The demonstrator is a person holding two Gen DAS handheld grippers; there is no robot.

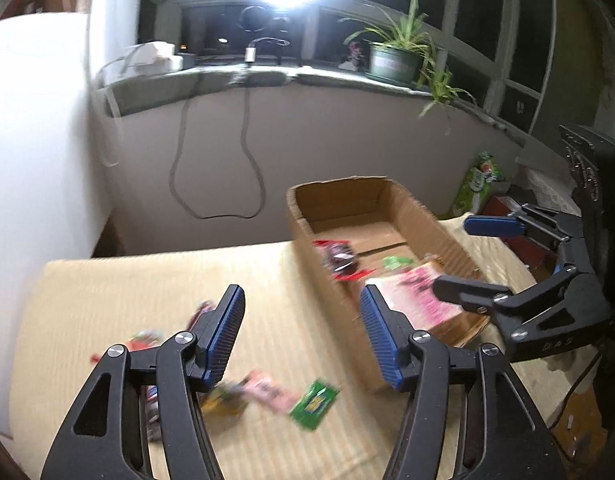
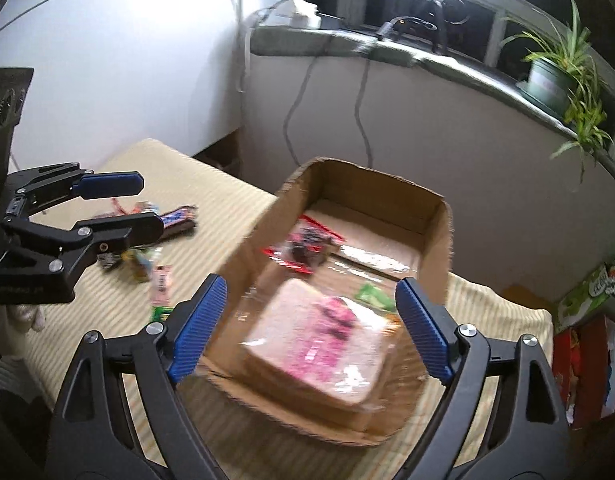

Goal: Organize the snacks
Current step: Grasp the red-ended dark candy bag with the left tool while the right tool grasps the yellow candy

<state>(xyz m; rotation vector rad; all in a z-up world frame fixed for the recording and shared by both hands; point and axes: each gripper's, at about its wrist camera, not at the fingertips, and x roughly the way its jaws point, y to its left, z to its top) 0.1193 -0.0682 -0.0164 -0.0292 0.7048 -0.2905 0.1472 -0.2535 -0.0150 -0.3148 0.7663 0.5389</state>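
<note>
A cardboard box (image 2: 435,240) (image 1: 307,216) stands on the beige mat. Inside lie a pink-and-white bread pack (image 2: 327,340) (image 1: 411,296), a dark snack in clear red-edged wrap (image 2: 307,246) (image 1: 339,258) and a green packet (image 2: 373,295). My right gripper (image 2: 311,328) is open and empty above the bread pack; it also shows in the left wrist view (image 1: 459,260). My left gripper (image 1: 299,336) is open and empty above loose snacks: a green packet (image 1: 313,404), a pink packet (image 1: 267,394) and others. It also shows in the right wrist view (image 2: 147,204).
The beige striped mat (image 1: 107,300) covers the table. A white wall and a sill with cables, a lamp and a potted plant (image 1: 395,56) lie behind. A green bag (image 1: 477,188) and a red box (image 2: 587,368) sit at the right.
</note>
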